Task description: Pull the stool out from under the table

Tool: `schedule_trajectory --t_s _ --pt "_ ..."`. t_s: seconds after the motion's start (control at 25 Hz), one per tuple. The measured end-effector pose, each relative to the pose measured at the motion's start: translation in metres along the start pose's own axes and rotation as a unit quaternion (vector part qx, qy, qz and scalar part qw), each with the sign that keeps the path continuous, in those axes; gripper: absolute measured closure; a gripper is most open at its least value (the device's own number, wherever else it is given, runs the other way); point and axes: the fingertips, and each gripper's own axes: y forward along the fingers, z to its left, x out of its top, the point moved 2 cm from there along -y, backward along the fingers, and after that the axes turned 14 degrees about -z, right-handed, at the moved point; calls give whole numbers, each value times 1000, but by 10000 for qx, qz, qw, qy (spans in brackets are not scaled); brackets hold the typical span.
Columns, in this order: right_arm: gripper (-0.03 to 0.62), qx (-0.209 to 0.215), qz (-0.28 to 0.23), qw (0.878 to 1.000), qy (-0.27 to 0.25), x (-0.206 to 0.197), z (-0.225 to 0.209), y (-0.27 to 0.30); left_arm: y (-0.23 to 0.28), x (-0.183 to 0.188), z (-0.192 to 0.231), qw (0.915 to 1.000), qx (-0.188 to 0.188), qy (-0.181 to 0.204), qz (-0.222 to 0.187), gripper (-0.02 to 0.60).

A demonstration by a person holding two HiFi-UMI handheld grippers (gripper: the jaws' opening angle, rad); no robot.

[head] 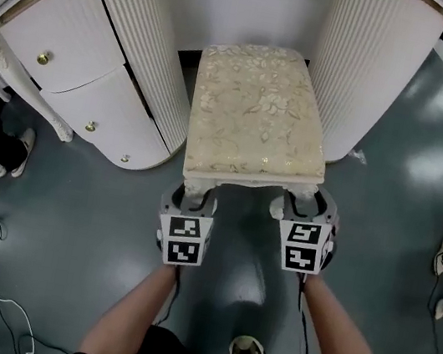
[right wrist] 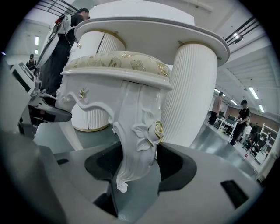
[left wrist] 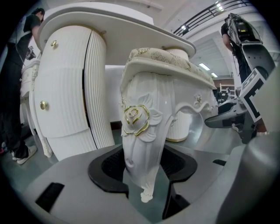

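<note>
Standing mid-frame between the white dressing table's [head: 72, 61] pedestals [head: 355, 68], the cream-cushioned stool [head: 260, 111] is clasped at one carved front leg [left wrist: 142, 144] by the left gripper [head: 190, 199] and, seemingly as firmly, at the other by the right gripper [head: 305, 205].

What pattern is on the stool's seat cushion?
The seat cushion is cream with a pale gold floral pattern, clearest in the head view.

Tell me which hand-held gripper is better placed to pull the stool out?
Left and right alike: the left hand-held gripper clasps the stool's left front leg, the right hand-held gripper its right front leg, so both should pull together.
</note>
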Motion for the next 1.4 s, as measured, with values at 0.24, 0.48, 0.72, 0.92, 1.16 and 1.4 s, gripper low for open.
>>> schedule_trajectory --t_s 0.24,0.48,0.72,0.92,1.16,1.4 --pt "352 146 -61 9999 -41 11 -4 11 11 11 7 9997 138 73 -194 351" --pt "352 126 -86 9999 -40 3 1 3 -1 1 2 9990 159 -1 -408 351" --pt "353 81 -83 9999 28 3 0 1 4 3 3 9990 -4 58 -440 351" --pt "353 83 -56 9999 33 3 1 -1 1 2 2 9993 -23 97 -352 351" --pt "353 113 48 9999 10 6 -1 -4 -4 5 0 9996 -2 25 -294 351" --pt "353 95 14 10000 27 4 -1 0 -1 4 1 9992 3 70 -401 353"
